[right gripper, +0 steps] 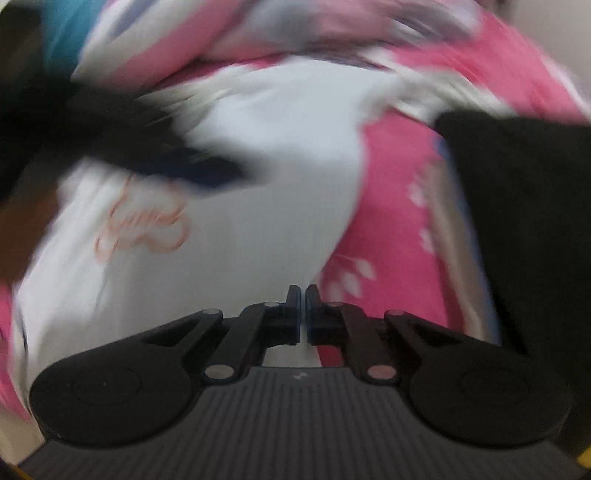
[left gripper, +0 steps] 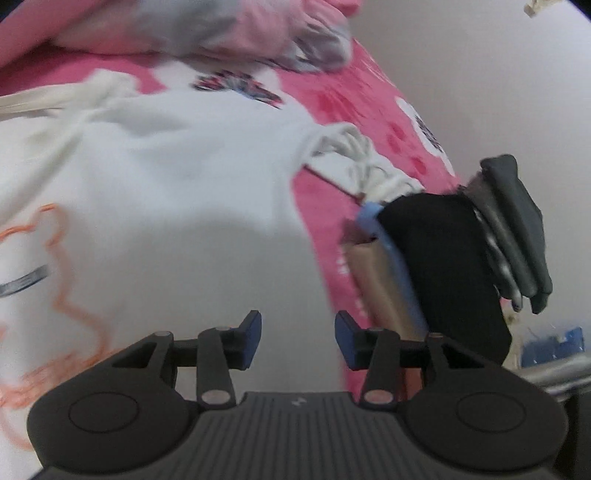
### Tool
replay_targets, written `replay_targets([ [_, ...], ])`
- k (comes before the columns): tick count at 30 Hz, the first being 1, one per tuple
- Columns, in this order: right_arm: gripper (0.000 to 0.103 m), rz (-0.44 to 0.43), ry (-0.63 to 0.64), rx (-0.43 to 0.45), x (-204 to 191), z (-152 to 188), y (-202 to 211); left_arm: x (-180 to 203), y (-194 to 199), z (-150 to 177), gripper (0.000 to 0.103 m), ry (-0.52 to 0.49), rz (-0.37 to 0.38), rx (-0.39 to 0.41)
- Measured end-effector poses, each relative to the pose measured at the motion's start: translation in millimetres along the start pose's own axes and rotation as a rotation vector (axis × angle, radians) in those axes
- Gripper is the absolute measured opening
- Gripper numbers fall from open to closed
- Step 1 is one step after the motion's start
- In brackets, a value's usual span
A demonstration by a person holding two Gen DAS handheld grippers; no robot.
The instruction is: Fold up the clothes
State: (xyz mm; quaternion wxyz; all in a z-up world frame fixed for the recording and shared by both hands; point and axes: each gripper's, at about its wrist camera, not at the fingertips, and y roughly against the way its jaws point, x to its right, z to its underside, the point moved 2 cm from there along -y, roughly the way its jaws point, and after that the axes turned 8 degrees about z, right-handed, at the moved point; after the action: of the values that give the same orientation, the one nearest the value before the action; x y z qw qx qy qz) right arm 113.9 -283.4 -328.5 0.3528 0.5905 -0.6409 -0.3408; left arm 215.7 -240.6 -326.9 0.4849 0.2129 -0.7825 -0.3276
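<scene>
Left gripper (left gripper: 298,339): jaws apart, blue pads (left gripper: 253,332) clear of each other, nothing between them; hovering over the near part of a white garment (left gripper: 166,192)

Right gripper (right gripper: 303,314): jaws pressed together, only a thin slit between the pads; cannot tell whether any cloth is pinched, none visible in the slit. Poised above the near right edge of the white garment (right gripper: 258,166), right wrist view heavily blurred

White garment spread flat on a pink bedcover (left gripper: 369,103), orange outline print (left gripper: 62,266) on its left part, a colourful motif (left gripper: 236,86) near its far edge. One sleeve (left gripper: 354,155) bunched and wrinkled, reaching right across the pink cover

Just right of the sleeve end: a dark upright object (left gripper: 443,258) with a blue edge and tan side, a grey clip-like piece at its top; identity unclear. Same dark mass (right gripper: 524,229) at right in the right wrist view

Far side: a heap of pale pink and grey cloth (left gripper: 240,29), blurred. Pale wall (left gripper: 480,55) to the right
</scene>
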Motion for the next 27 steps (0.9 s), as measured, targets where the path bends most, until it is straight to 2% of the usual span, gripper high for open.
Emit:
replay_targets([
  [2, 0.005, 0.004, 0.118, 0.031, -18, 3, 0, 4, -17, -5, 0.043, -0.027, 0.004, -0.04],
  [3, 0.005, 0.003, 0.155, 0.041, -23, 4, 0, 6, -24, -5, 0.037, -0.043, -0.009, -0.063],
  [5, 0.005, -0.004, 0.192, 0.053, -28, 6, -1, 5, -37, -4, 0.025, -0.067, -0.044, -0.106],
  [7, 0.007, -0.006, 0.225, 0.064, -28, 9, 1, 0, -45, -4, 0.005, -0.074, -0.062, -0.126],
  [8, 0.009, -0.02, 0.212, 0.069, -25, 10, 4, -2, -46, -3, 0.005, -0.073, -0.064, -0.128],
  [10, 0.026, -0.054, 0.17, 0.077, -17, 10, 10, -9, -43, -4, 0.004, -0.047, -0.042, -0.114],
  [12, 0.032, -0.121, 0.037, 0.091, 3, 11, 20, -19, -37, -4, 0.004, -0.005, -0.01, -0.103],
  [16, 0.037, -0.189, -0.3, 0.02, 53, 27, 25, -38, -29, -3, 0.004, 0.056, 0.044, -0.078],
  [19, 0.038, -0.232, -0.461, -0.073, 72, 46, 12, -42, -30, -4, 0.004, 0.059, 0.045, -0.079],
  [23, 0.038, -0.332, -0.57, -0.178, 74, 67, -6, -48, -30, -4, 0.004, 0.062, 0.048, -0.08],
  [25, 0.027, -0.361, -0.533, -0.176, 65, 66, -2, -51, -31, -5, 0.004, 0.064, 0.049, -0.081],
  [27, 0.026, -0.384, -0.449, -0.14, 48, 57, 13, -54, -31, -5, 0.004, 0.066, 0.05, -0.081],
])
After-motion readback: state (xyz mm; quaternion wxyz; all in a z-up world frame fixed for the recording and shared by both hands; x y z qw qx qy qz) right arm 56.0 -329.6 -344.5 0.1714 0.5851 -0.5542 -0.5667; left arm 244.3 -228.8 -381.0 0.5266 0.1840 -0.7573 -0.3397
